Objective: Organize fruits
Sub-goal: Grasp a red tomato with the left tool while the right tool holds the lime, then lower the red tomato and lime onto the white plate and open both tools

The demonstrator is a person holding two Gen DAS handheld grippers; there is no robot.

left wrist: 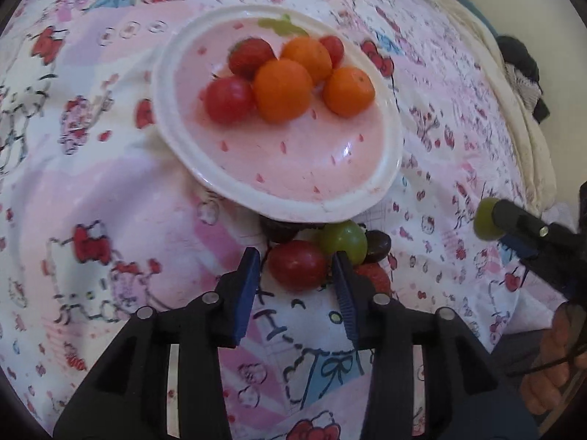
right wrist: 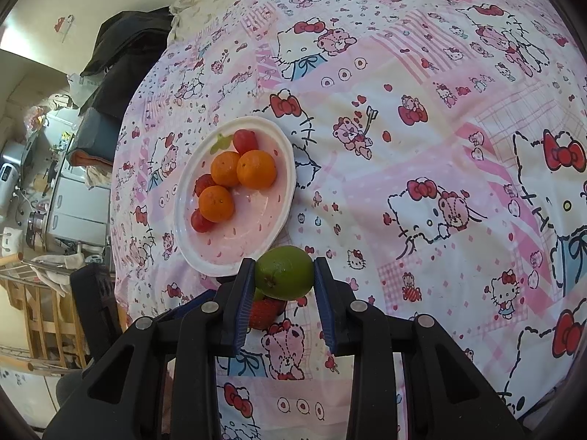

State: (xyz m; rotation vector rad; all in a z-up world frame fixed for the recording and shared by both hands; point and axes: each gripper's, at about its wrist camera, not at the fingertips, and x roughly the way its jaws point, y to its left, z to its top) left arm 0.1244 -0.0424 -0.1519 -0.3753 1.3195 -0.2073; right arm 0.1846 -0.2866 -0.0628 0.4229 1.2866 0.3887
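Observation:
A pink plate [left wrist: 293, 168] with a white rim lies on the patterned cloth and holds three oranges [left wrist: 282, 90] and red fruits [left wrist: 228, 99]; it also shows in the right wrist view [right wrist: 249, 234]. My left gripper [left wrist: 297, 269] is open, its fingers on either side of a red fruit [left wrist: 298, 264] on the cloth. A green grape [left wrist: 343, 241], dark fruits [left wrist: 378, 245] and a strawberry [left wrist: 376, 277] lie beside it. My right gripper [right wrist: 284, 275] is shut on a green fruit [right wrist: 285, 272], held above a strawberry [right wrist: 264, 311]. It shows at the right edge of the left wrist view [left wrist: 488, 223].
The cloth [right wrist: 422, 168] with cartoon cat prints covers the whole surface. Dark clothing [right wrist: 121, 51] lies at its far left edge. Beyond the left edge stand cluttered shelves, appliances [right wrist: 69, 198] and a wooden rack [right wrist: 40, 315].

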